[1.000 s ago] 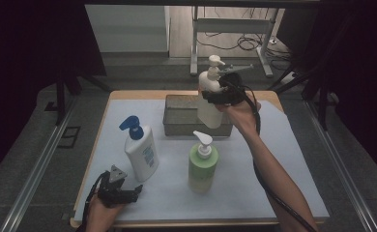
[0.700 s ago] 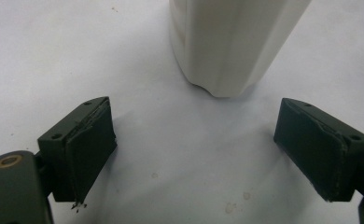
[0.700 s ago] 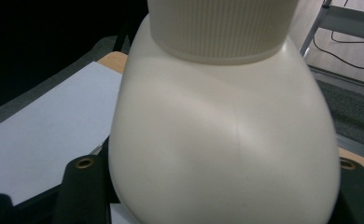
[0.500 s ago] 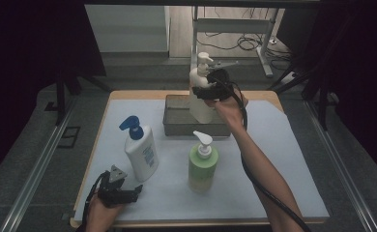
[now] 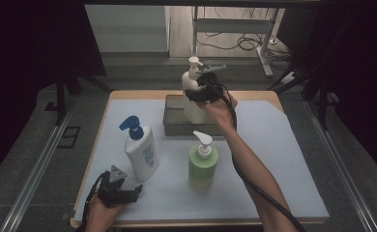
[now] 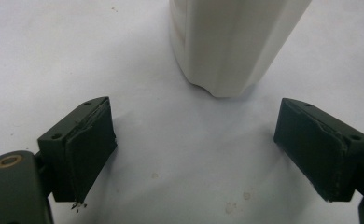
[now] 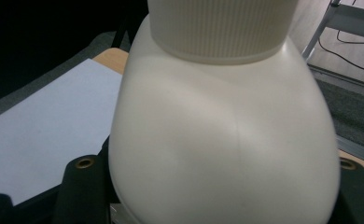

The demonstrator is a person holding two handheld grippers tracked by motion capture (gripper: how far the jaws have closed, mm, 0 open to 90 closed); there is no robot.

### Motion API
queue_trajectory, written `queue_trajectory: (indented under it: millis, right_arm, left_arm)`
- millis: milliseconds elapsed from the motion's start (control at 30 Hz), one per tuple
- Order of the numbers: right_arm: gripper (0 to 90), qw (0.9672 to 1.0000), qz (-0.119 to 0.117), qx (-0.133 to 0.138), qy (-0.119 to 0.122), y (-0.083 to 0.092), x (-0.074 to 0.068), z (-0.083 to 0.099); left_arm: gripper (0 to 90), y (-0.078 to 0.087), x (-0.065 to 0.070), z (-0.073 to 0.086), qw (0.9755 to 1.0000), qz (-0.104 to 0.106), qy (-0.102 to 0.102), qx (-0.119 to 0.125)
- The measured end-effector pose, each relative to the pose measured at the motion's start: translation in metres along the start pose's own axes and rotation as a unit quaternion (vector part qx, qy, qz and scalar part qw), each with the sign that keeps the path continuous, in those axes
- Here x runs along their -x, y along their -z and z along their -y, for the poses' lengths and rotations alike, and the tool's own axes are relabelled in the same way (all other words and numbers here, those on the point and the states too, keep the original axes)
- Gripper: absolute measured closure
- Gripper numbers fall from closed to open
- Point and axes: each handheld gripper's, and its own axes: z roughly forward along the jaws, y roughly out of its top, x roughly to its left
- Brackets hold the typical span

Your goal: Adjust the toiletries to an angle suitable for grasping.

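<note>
High view, from left to right: at the near left edge of the table (image 5: 293, 145), the left gripper (image 5: 128, 194) is held low over the white sheet, its jaws spread wide with nothing between them. Just beyond it stands a white bottle with a blue pump (image 5: 140, 152); in the left gripper view its rounded base (image 6: 231, 42) is seen ahead of the open jaws, apart from both pads. Near the middle a green bottle (image 5: 202, 164) with a white pump stands upright, directly in front of a grey tray (image 5: 173, 121). Over that tray a cream bottle (image 5: 192, 94) is gripped by the right gripper (image 5: 202, 94), the jaws clamped on its body below the ribbed collar, as seen in the right gripper view (image 7: 222, 140). Whether its base touches the tray floor cannot be told. The forearm passes close beside the green bottle.
</note>
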Motion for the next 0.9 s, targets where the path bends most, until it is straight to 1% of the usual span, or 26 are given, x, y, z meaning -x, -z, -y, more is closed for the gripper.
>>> queue_trajectory:
  millis: [233, 567, 667, 900]
  right_arm:
    - [37.2, 1.0000, -0.002, -0.005, 0.002, -0.009, -0.004, 0.009]
    - [37.1, 0.9999, 0.004, -0.014, 0.007, -0.015, -0.005, 0.023]
    - [37.0, 0.9998, 0.005, -0.020, 0.007, -0.018, -0.006, 0.030]
    - [36.9, 0.9996, 0.003, -0.027, 0.005, -0.022, -0.006, 0.039]
  left_arm:
    - [12.0, 0.000, 0.000, 0.000, 1.0000, 0.000, 0.000, 0.000]
    - [12.0, 0.000, 0.000, 0.000, 1.0000, -0.001, 0.000, 0.000]
    - [12.0, 0.000, 0.000, 0.000, 1.0000, 0.000, 0.000, 0.000]
    - [12.0, 0.000, 0.000, 0.000, 1.0000, 0.000, 0.000, 0.000]
